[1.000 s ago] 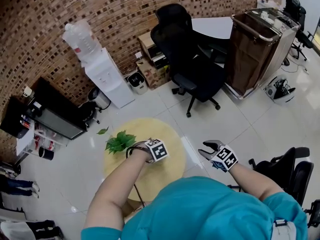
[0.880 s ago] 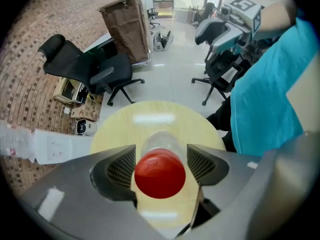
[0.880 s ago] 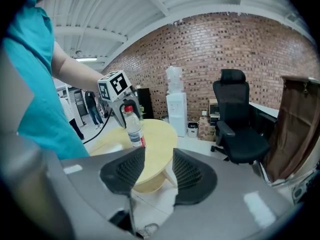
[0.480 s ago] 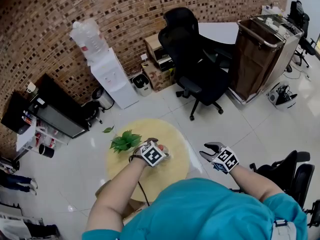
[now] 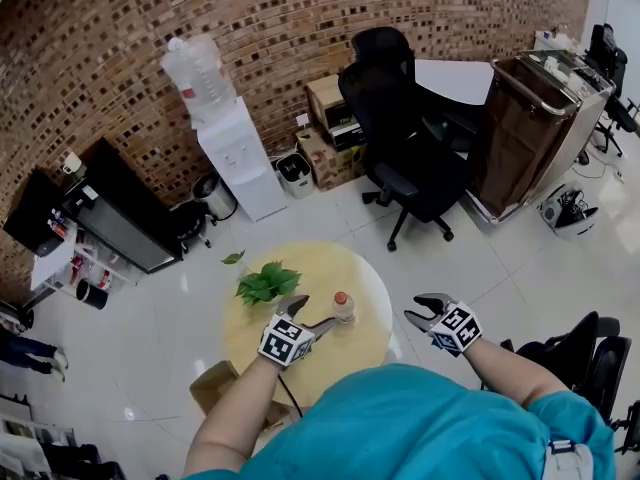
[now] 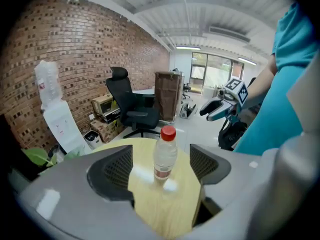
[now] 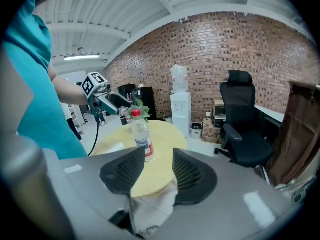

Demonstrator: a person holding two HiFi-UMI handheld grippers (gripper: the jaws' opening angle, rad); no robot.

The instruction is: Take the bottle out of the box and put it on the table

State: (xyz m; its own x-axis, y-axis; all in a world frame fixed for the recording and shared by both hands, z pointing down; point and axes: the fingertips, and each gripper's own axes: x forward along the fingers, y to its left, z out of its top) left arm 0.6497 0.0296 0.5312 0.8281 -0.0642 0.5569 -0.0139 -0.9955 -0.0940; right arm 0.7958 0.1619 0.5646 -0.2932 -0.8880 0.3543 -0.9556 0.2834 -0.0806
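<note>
A clear plastic bottle (image 5: 343, 309) with a red cap stands upright on the round yellow table (image 5: 330, 268). My left gripper (image 5: 315, 315) sits just short of it on the near side. Its jaws are closing, and they stand apart from the bottle with nothing pressed between the pads. In the left gripper view the bottle (image 6: 164, 156) shows beyond the two pads on the table (image 6: 165, 204). My right gripper (image 5: 420, 311) hangs open beside the table's right edge and holds nothing. In the right gripper view the bottle (image 7: 141, 136) and the left gripper (image 7: 112, 104) show ahead.
A green plant (image 5: 265, 283) stands at the table's far left. A brown cardboard box (image 5: 215, 388) sits on the floor by the table's near left. Beyond are a water dispenser (image 5: 240, 158), a black office chair (image 5: 410, 158) and a brown cart (image 5: 530, 118).
The left gripper has let go of the bottle, lifted and drawn back toward me; the bottle now stands free on the table. The right gripper shifted only a little.
</note>
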